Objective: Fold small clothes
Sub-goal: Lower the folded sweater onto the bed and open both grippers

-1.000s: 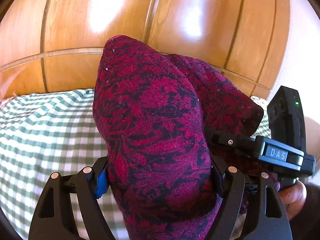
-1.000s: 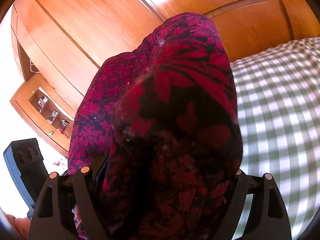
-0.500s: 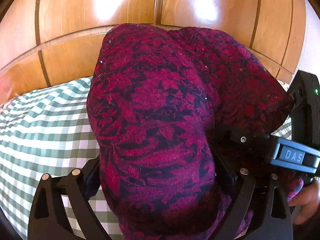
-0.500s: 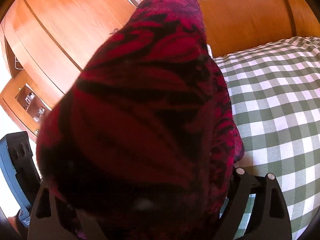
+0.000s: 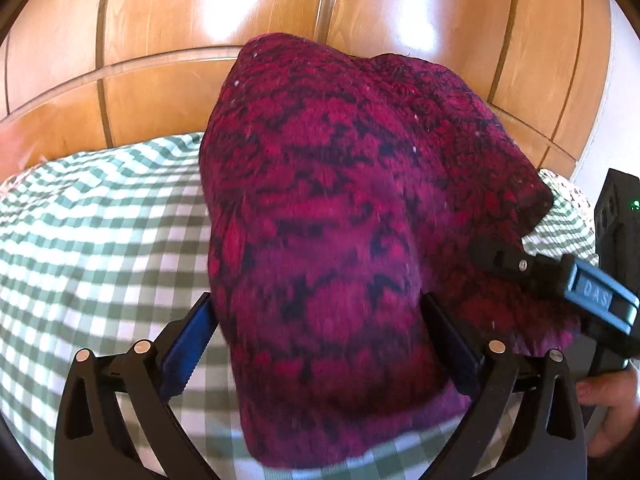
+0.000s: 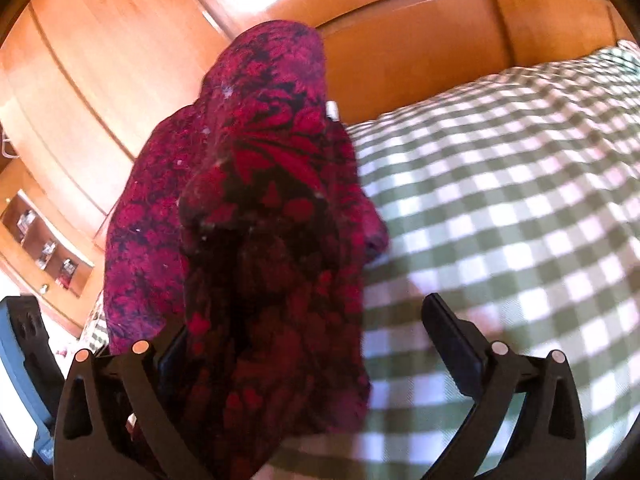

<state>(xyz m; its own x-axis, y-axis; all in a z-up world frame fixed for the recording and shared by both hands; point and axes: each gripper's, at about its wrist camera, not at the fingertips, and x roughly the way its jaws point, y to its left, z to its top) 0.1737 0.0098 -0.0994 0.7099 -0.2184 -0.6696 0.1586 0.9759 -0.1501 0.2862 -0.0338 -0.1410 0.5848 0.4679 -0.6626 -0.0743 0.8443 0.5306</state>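
Note:
A crimson garment [image 5: 340, 200] with a black floral pattern stands bunched above the green-checked bed cover [image 5: 100, 220]. My left gripper [image 5: 316, 304] has its jaws wide and still opening; the cloth fills the span between them, and the blue left pad [image 5: 188, 348] shows beside it. In the right wrist view the garment [image 6: 260, 200] leans on the left finger of my right gripper [image 6: 308, 312]. Its jaws are opening too, with a bare gap to the right finger [image 6: 452, 340]. The right gripper's body [image 5: 580, 292] shows at the left view's right edge.
Glossy wooden wardrobe doors [image 5: 200, 40] rise behind the bed. A small shelf niche [image 6: 40, 248] with items sits at the left. A person's hand [image 5: 608, 400] holds the right gripper. The checked cover [image 6: 500, 200] spreads out to the right.
Both pairs of jaws have spread wider. The garment has sunk toward the bed, and in the right view it has slipped off the right finger, leaving a gap.

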